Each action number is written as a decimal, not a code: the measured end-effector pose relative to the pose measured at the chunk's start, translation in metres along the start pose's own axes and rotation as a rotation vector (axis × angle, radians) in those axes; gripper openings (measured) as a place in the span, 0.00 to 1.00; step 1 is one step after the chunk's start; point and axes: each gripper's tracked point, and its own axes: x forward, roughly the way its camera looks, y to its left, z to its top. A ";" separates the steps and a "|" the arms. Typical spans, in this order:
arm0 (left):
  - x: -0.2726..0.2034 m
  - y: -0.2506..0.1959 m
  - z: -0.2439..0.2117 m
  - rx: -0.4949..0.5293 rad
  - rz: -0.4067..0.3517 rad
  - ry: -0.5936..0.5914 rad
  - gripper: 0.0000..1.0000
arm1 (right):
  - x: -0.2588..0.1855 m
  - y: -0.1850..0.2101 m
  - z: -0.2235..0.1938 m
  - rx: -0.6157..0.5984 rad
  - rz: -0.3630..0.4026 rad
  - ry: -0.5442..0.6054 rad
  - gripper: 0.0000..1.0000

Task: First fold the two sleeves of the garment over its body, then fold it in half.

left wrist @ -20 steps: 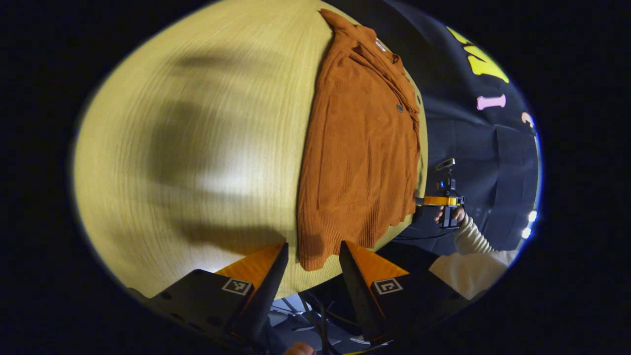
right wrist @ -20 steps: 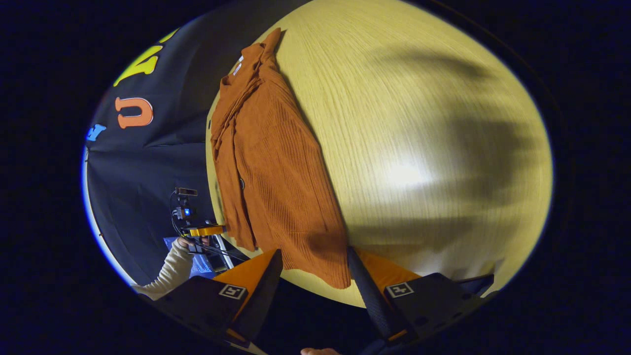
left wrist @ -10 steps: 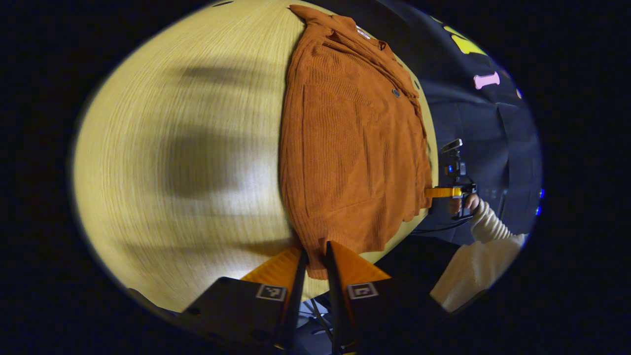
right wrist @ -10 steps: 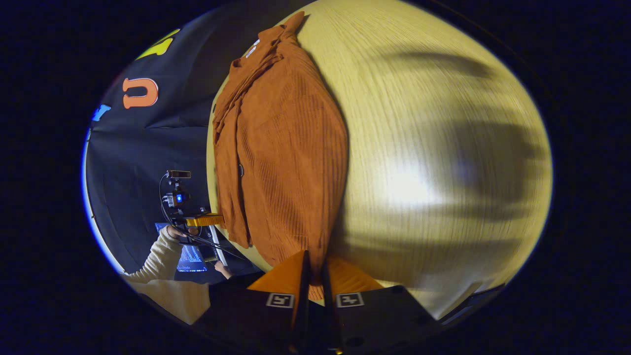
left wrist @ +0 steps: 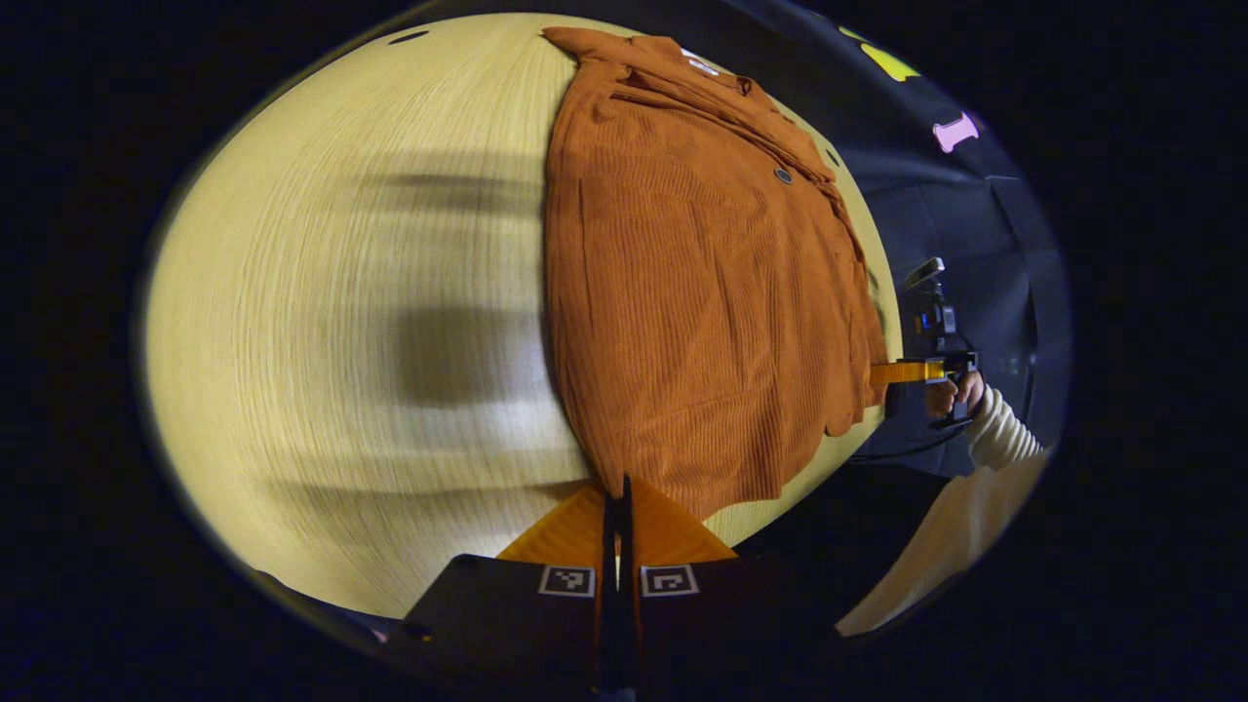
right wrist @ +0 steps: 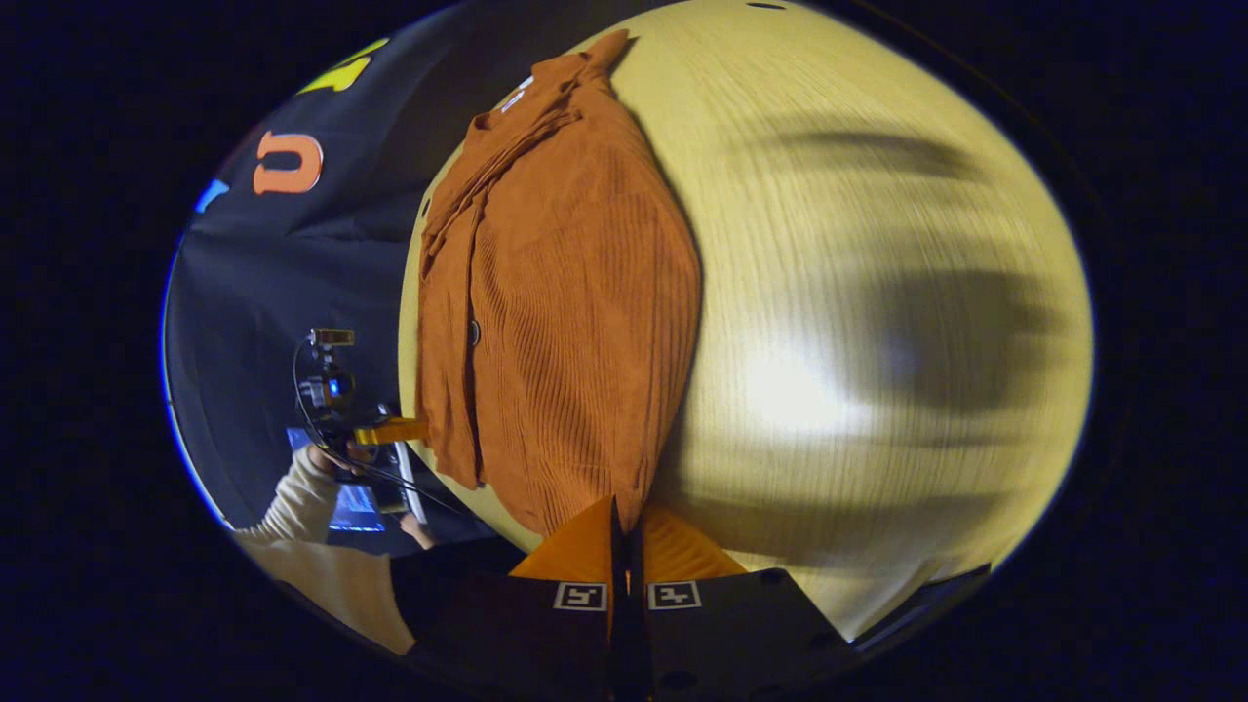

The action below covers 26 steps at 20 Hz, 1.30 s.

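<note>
Now the orange garment [left wrist: 702,292] lies flat on the table [left wrist: 322,322], a long narrow strip with its collar at the far end and its hem at the near edge. No sleeve sticks out to either side, so they seem to lie over the body already, though the folds are hard to read.

Left hand-held gripper [left wrist: 616,502] has its fingers pressed together on one near hem corner. Right hand-held gripper [right wrist: 624,517] is pinching the other near corner the same way; in the left gripper view it shows at the garment's edge [left wrist: 902,372], with a hand [left wrist: 960,390] behind it.

Two pinched hem corners fit the half fold: hem carried up to the collar. To do it well, both corners should rise together and level, or the cloth will skew. Lift just enough for the hem to clear the body, so the folded sleeves underneath aren't dragged loose. Travel straight toward the collar, keep the hem taut between the two grippers, lay it edge to edge, then let go both at once.
</note>
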 end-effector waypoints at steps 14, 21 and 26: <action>-0.103 -0.060 0.062 0.196 0.196 -0.289 0.03 | -0.082 0.114 0.061 -0.268 0.124 -0.155 0.00; -0.136 -0.085 0.133 0.375 0.335 -0.426 0.03 | -0.117 0.178 0.131 -0.385 0.177 -0.256 0.00; -0.168 -0.078 0.207 0.374 0.443 -0.551 0.03 | -0.140 0.203 0.207 -0.404 0.193 -0.371 0.00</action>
